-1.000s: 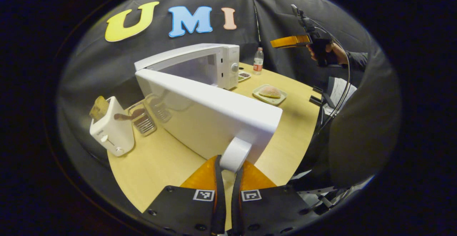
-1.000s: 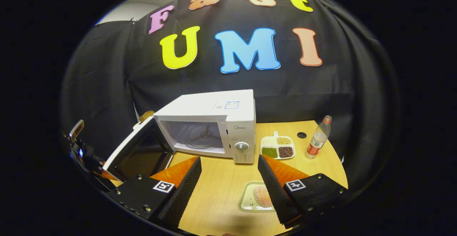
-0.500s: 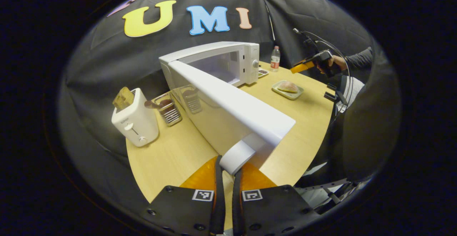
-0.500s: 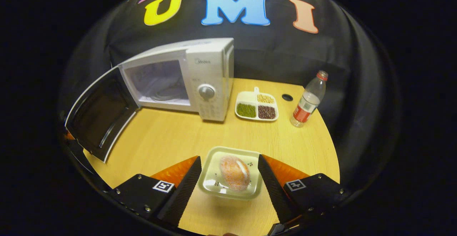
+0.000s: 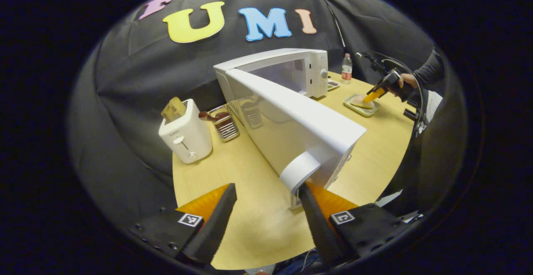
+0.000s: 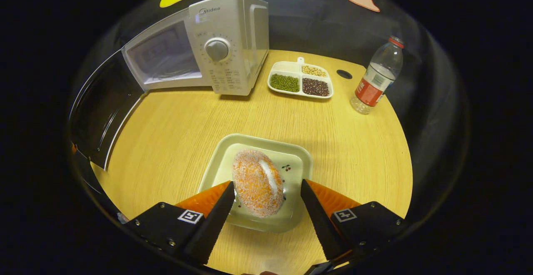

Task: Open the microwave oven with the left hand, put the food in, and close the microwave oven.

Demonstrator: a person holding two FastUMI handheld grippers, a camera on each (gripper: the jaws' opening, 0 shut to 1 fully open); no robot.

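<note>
Releasing the door handle (image 5: 300, 171) is the change at this moment: half a second ago the left claw (image 5: 266, 221) was clamped on the white cylindrical handle; now its jaws stand wide apart and hold nothing, with the handle just beside the right-hand finger. The microwave door (image 5: 291, 121) stands fully swung out over the near edge of the surface (image 5: 250, 208). Judgement: the opening step is complete and the left claw is free.

In the right gripper view, the right claw (image 6: 266, 208) has come down from above the surface to the food (image 6: 258, 182). Its jaws are spread wide, one on each side of the food, with no contact visible. Judgement: the grasp is about to start but is not yet made.

The food is an oval bun with a grainy orange crumb coat and a pale stripe; it probably deforms under pressure. It lies on a glossy, pale, square plate (image 6: 297, 158) with rounded corners, near the front edge of the surface. The surface is light wood-grain laminate.

Farther off, toward the back edge, stand:
- the microwave (image 6: 229, 50), a white box with a round dial, cavity open and empty;
- a divided tray (image 6: 300, 81) of green, dark and tan beans;
- a clear plastic bottle (image 6: 377, 79).

The left gripper view also shows a white toaster (image 5: 185, 133) holding a slice, at the left edge.
</note>
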